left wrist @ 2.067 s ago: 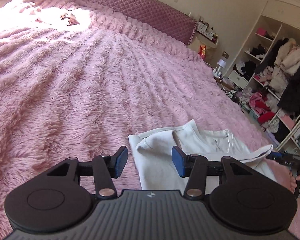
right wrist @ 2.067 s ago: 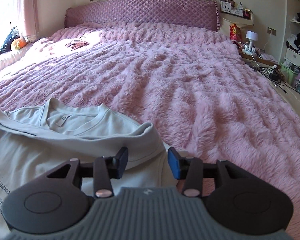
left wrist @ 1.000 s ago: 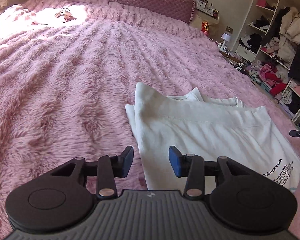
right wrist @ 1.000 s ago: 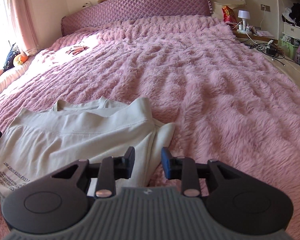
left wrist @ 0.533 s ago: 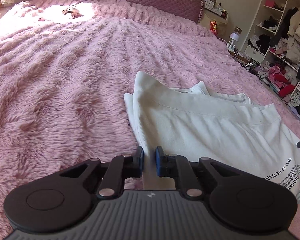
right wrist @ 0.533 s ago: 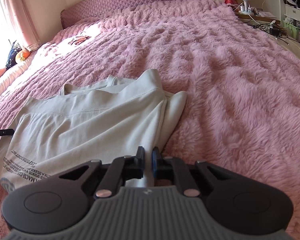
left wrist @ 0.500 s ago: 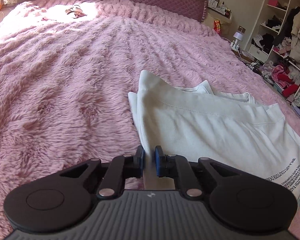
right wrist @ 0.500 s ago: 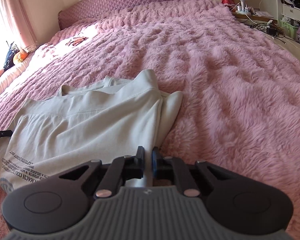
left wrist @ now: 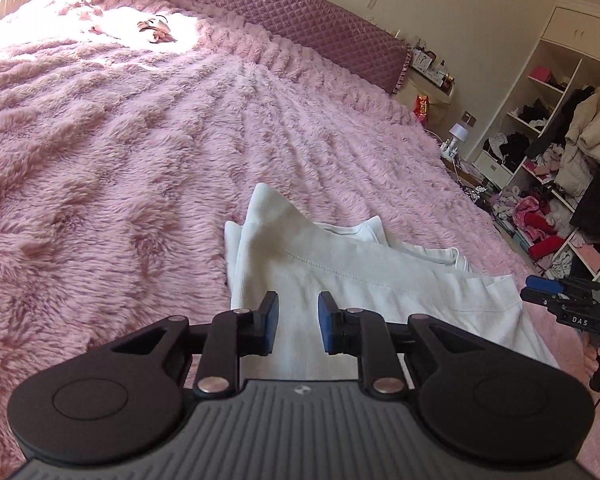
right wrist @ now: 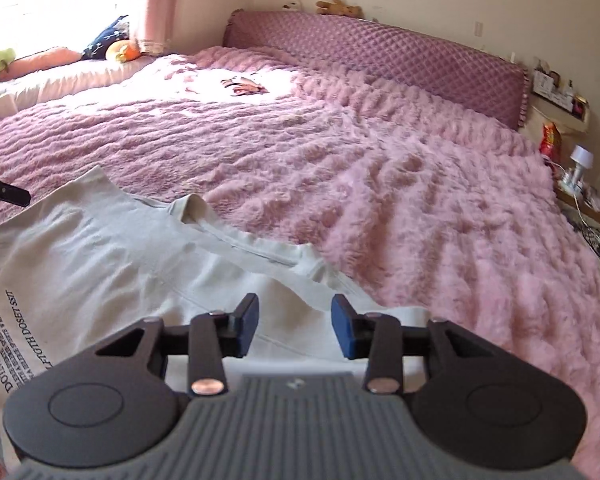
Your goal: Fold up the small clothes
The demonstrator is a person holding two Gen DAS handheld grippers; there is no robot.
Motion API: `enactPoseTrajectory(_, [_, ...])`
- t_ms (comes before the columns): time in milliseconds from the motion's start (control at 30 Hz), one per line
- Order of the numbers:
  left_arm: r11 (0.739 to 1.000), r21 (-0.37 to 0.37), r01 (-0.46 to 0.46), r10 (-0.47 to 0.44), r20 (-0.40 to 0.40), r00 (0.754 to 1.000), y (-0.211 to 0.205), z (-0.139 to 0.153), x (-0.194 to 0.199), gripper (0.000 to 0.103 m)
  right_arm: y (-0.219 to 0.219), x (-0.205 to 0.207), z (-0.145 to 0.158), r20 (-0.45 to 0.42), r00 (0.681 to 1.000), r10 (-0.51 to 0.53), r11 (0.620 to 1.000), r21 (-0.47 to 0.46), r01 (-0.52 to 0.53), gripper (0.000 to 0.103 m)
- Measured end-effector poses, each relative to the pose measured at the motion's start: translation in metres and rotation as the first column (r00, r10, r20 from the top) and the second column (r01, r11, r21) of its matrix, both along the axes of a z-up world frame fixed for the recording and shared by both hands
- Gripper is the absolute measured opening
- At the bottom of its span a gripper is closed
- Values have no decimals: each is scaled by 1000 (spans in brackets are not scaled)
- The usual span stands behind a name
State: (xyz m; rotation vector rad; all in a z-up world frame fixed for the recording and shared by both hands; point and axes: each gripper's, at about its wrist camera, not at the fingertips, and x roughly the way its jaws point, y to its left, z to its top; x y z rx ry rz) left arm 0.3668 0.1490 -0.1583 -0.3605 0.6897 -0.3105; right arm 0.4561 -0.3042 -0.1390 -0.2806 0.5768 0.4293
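Smooth cream shirt [left wrist: 340, 272] creased on shaggy pink blanket [left wrist: 100, 168]

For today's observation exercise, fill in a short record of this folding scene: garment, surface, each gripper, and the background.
garment: white T-shirt, partly folded, printed text showing at one edge
surface: fluffy pink blanket on a bed
left gripper: jaws opening, shirt below them, pads not pressing it
right gripper: jaws opening above the shirt, nothing gripped
background: quilted purple headboard; open shelves crowded with clothes
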Motion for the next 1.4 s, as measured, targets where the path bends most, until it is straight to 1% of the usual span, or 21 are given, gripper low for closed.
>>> enactPoseTrajectory(67, [1000, 21, 12, -11, -23, 1000, -5, -10, -2, 23, 26, 22, 1, -18, 998, 68, 997, -33, -69, 34])
enactPoseTrajectory(133, [999, 42, 16, -14, -44, 999, -9, -19, -3, 23, 46, 41, -1, -57, 994, 97, 993, -59, -101, 34])
enactPoseTrajectory(167, [999, 44, 14, -12, -41, 999, -9, -21, -4, 26, 53, 50, -5, -87, 990, 108, 991, -74, -115, 34])
enactPoseTrajectory(267, [999, 51, 10, -8, -34, 999, -10, -25, -4, 30, 70, 67, -22, -161, 980, 116, 972, -186, -146, 34])
enactPoseTrajectory(367, [997, 69, 23, -20, -33, 999, -11, -27, -4, 31, 73, 70, -34, -210, 972, 106, 967, -205, -149, 34])
enactPoseTrajectory(400, [997, 70, 25, -23, -31, 999, -11, -27, -4, 31, 74, 72, -37, -231, 967, 108, 967, -202, -156, 23])
enactPoseTrajectory(433, [997, 68, 26, -24, -31, 999, -11, -28, -5, 31, 74, 72, -37, -248, 962, 114, 968, -190, -164, 7])
enactPoseTrajectory(467, [998, 65, 27, -25, -30, 999, -10, -28, -5, 31, 75, 72, -39, -265, 957, 117, 969, -182, -169, 0])
enactPoseTrajectory(633, [998, 57, 29, -27, -31, 999, -9, -29, -4, 31, 80, 67, -34, -217, 968, 123, 966, -199, -167, 0])
enactPoseTrajectory(667, [998, 57, 27, -25, -32, 999, -9, -30, -5, 31, 81, 67, -32, -198, 972, 126, 967, -195, -166, 8])
enactPoseTrajectory(700, [998, 57, 26, -24, -32, 999, -10, -30, -5, 31, 82, 68, -31, -198, 970, 138, 968, -181, -175, 33])
enactPoseTrajectory(733, [998, 58, 27, -25, -34, 999, -10, -30, -5, 31, 84, 69, -30, -194, 971, 141, 968, -181, -176, 41])
enactPoseTrajectory(767, [998, 59, 28, -26, -35, 999, -10, -30, -5, 31, 88, 69, -31, -184, 972, 143, 964, -194, -179, 42])
enactPoseTrajectory(867, [998, 58, 31, -28, -39, 999, -10, -30, -4, 31, 99, 75, -36, -188, 971, 144, 961, -209, -183, 37])
enactPoseTrajectory(933, [998, 60, 32, -30, -40, 999, -10, -30, -4, 31, 104, 81, -41, -217, 967, 134, 963, -203, -179, 20])
enactPoseTrajectory(967, [997, 63, 34, -31, -40, 999, -10, -30, -3, 31, 105, 84, -44, -254, 958, 136, 967, -177, -184, 0])
enactPoseTrajectory(1000, [997, 63, 34, -32, -39, 999, -10, -30, -3, 31, 106, 85, -45, -271, 953, 136, 968, -169, -186, 0])
enactPoseTrajectory(1133, [998, 55, 36, -34, -40, 999, -9, -31, -3, 31, 105, 81, -42, -245, 960, 135, 971, -161, -177, 0])
enactPoseTrajectory(1300, [999, 50, 20, -18, -36, 999, -9, -28, -6, 31, 105, 80, -26, -117, 989, 91, 980, -164, -109, 0])
enactPoseTrajectory(1367, [998, 64, -4, 6, -22, 1000, -10, -26, -9, 31, 110, 85, -26, -68, 997, 36, 976, -210, -50, 0])
enactPoseTrajectory(1400, [997, 77, -7, 8, -14, 1000, -12, -25, -10, 31, 110, 91, -29, -88, 996, 5, 975, -219, -24, 0])
